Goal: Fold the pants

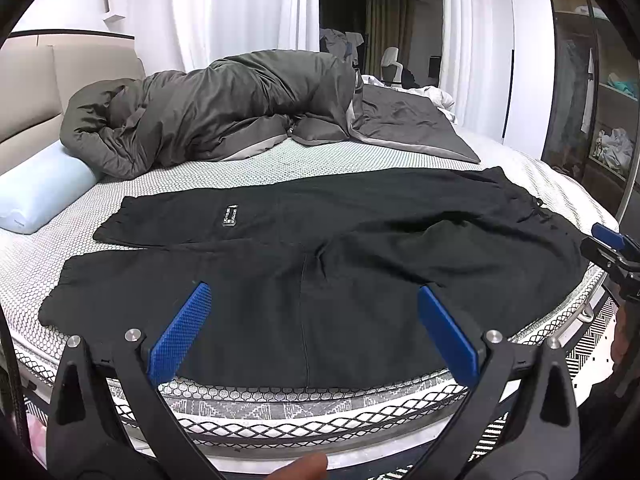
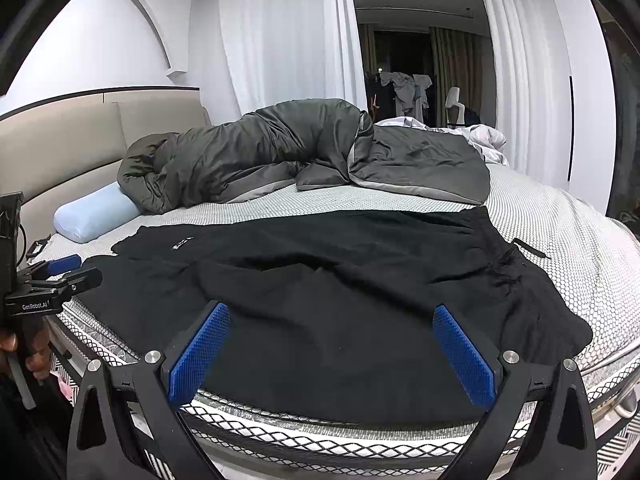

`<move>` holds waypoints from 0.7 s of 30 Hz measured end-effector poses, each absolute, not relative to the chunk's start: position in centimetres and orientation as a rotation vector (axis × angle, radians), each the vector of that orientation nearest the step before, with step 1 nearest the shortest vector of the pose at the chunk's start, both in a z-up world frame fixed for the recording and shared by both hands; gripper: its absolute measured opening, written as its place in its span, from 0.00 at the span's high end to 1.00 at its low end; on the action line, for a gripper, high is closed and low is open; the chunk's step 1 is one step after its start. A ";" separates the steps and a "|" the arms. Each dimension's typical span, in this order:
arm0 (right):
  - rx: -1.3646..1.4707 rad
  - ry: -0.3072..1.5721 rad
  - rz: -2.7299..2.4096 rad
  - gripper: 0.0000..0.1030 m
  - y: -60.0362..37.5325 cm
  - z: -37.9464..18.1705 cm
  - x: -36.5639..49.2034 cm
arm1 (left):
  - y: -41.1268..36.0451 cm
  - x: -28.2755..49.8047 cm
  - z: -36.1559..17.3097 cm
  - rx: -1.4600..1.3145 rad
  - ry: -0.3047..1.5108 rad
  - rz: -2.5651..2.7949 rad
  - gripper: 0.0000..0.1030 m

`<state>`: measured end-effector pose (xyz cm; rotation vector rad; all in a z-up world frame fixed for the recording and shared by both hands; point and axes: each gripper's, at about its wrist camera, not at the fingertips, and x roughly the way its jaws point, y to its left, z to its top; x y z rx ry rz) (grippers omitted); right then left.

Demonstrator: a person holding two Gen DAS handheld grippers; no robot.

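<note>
Both tongs, left point(image 1: 314, 298) and right point(image 2: 332, 318), gape empty over black pants point(image 1: 304, 248); near-edge grab risks dragging rumpled legs off mattress point(image 1: 280, 160).

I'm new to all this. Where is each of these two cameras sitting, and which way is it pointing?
Left wrist view: rides on the left tongs, which are open, looking across the bed at the legs of the black pants; a fingertip shows at the bottom.
Right wrist view: rides on the open right tongs, facing the waistband end of the pants; the person's left hand shows at the edge.
Shared: pants, grey duvet, blue pillow; each glimpses the other tongs.
</note>
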<state>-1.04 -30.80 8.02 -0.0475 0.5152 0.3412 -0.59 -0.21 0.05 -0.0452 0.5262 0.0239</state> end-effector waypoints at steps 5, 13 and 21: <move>-0.050 0.515 0.341 0.00 -30.7 8.0 -1.0 | -0.2 -0.6 0.1 -0.045 0.526 0.024 0.01; -0.050 0.514 0.341 0.00 -30.8 8.0 -1.0 | -0.2 -0.6 0.1 -0.045 0.527 0.024 0.01; -0.051 0.512 0.339 0.00 -30.7 8.0 -1.1 | -0.2 -0.6 0.1 -0.045 0.527 0.024 0.01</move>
